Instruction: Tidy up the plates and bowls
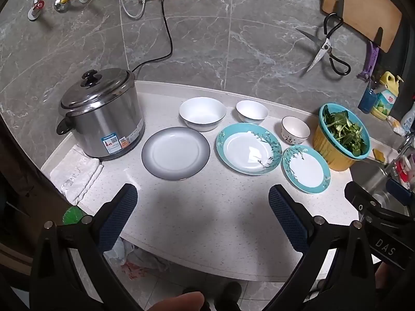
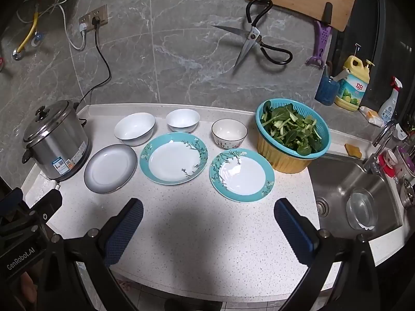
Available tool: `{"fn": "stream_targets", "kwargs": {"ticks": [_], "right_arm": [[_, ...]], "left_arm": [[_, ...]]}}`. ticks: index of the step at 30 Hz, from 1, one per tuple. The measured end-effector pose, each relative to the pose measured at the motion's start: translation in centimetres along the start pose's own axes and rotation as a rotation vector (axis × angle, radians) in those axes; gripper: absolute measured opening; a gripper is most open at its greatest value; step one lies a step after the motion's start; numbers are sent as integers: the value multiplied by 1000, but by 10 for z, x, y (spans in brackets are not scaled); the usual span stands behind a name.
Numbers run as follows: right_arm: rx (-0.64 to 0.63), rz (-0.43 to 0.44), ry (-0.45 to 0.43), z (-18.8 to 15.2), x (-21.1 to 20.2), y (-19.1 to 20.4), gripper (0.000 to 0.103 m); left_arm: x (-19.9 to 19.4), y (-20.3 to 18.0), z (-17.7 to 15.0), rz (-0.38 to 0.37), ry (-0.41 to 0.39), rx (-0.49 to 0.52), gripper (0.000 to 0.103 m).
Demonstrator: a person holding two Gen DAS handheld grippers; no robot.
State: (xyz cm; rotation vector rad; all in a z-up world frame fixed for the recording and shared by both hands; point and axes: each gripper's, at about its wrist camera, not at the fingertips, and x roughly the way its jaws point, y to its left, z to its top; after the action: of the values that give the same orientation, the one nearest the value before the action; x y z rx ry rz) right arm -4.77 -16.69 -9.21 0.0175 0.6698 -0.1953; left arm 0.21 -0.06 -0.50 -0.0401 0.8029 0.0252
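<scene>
Three plates lie in a row on the white counter: a grey-rimmed plate (image 1: 175, 153) (image 2: 110, 168), a large teal floral plate (image 1: 249, 148) (image 2: 173, 158) and a smaller teal floral plate (image 1: 306, 169) (image 2: 243, 175). Behind them stand a large white bowl (image 1: 202, 113) (image 2: 135, 128), a smaller white bowl (image 1: 251, 111) (image 2: 182, 120) and a small patterned bowl (image 1: 295, 130) (image 2: 229, 132). My left gripper (image 1: 202, 199) is open and empty over the counter's front. My right gripper (image 2: 208, 207) is open and empty, just short of the small teal plate.
A steel rice cooker (image 1: 101, 114) stands at the left with a folded white cloth (image 1: 75, 173) beside it. A teal colander of greens (image 2: 291, 134) sits on a yellow basin at the right. A steel sink (image 2: 355, 194) lies further right. Scissors (image 2: 255, 41) hang on the wall.
</scene>
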Motion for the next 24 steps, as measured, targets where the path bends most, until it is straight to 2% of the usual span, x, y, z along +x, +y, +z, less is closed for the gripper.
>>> {"fn": "stream_targets", "kwargs": {"ticks": [24], "right_arm": [[1,0,1,-1,2,-5,103]], "left_arm": [[3,-12,2,-6,5,1,103]]}}
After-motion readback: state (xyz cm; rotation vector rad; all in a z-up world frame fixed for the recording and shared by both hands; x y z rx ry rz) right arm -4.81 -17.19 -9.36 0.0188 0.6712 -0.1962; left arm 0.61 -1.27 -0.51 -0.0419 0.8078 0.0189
